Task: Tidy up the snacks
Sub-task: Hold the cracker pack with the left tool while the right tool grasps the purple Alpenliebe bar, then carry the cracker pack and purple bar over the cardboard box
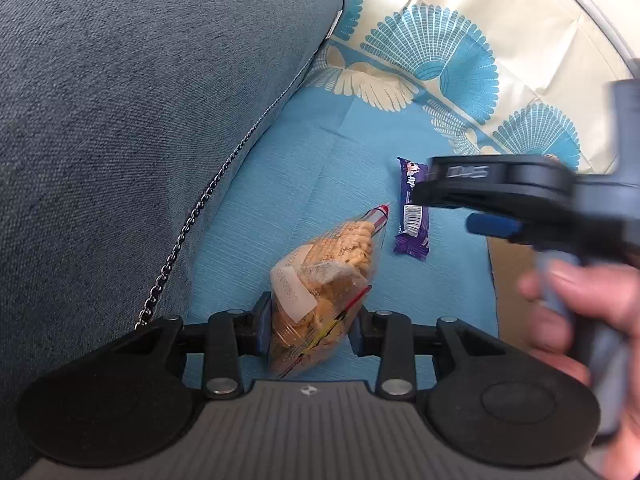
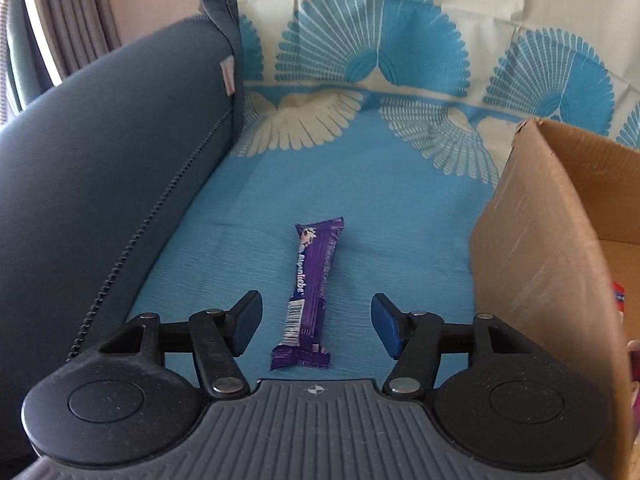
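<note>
The stiff, matte brown corrugated cardboard box [image 2: 552, 248] stands open at the right on the smooth blue cloth with cream fan prints [image 2: 400, 208], beside a coarse grey-blue woven sofa arm [image 1: 140, 120] — by my reading, the snacks belong in that box. The left gripper [image 1: 312, 320] is clenched on a crinkly clear plastic bag of pale ridged biscuits [image 1: 324, 280]; squeeze lightly, since the biscuits look brittle and the film slippery. The right gripper [image 2: 316, 324] stands spread with nothing in it, its blue pads on either side of the slim glossy purple foil candy bar [image 2: 308, 292] lying flat on the cloth. Close across the bar's narrow width, near its middle — then lift.
</note>
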Tool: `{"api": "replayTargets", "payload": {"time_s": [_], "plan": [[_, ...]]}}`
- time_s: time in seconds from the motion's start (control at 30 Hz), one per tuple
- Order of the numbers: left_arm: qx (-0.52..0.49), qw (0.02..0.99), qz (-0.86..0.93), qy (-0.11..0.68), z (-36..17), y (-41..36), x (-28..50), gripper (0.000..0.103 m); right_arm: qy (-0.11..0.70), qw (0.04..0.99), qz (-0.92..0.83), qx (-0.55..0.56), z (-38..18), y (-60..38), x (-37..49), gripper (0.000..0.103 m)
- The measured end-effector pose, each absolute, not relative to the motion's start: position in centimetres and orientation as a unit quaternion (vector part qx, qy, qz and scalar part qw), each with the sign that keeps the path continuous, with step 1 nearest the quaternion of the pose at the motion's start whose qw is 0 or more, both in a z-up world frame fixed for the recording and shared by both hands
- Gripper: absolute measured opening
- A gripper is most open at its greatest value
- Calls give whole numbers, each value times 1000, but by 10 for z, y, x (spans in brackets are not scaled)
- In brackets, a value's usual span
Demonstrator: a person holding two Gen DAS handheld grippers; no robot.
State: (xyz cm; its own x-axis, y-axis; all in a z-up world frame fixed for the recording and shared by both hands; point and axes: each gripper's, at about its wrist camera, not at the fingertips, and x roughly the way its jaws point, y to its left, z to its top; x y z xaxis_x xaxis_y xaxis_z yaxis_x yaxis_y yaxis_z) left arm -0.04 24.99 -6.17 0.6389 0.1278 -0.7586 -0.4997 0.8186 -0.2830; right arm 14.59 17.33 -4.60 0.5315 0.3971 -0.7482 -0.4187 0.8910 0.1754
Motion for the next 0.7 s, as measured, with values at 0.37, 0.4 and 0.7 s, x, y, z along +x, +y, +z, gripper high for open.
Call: {"api": "replayTargets", "payload": {"time_s": [0.37,0.4,0.7], "plan": [[-246,873,179,381,-64,254,0,41,420,876,231,-58,-72,206,173,35],[-246,873,178,381,-64,254,0,41,415,878,232,-59,-71,206,171,21],[-253,873,174,379,-63,261,-5,41,404,882,240,-24,-35,170,140,17]]}}
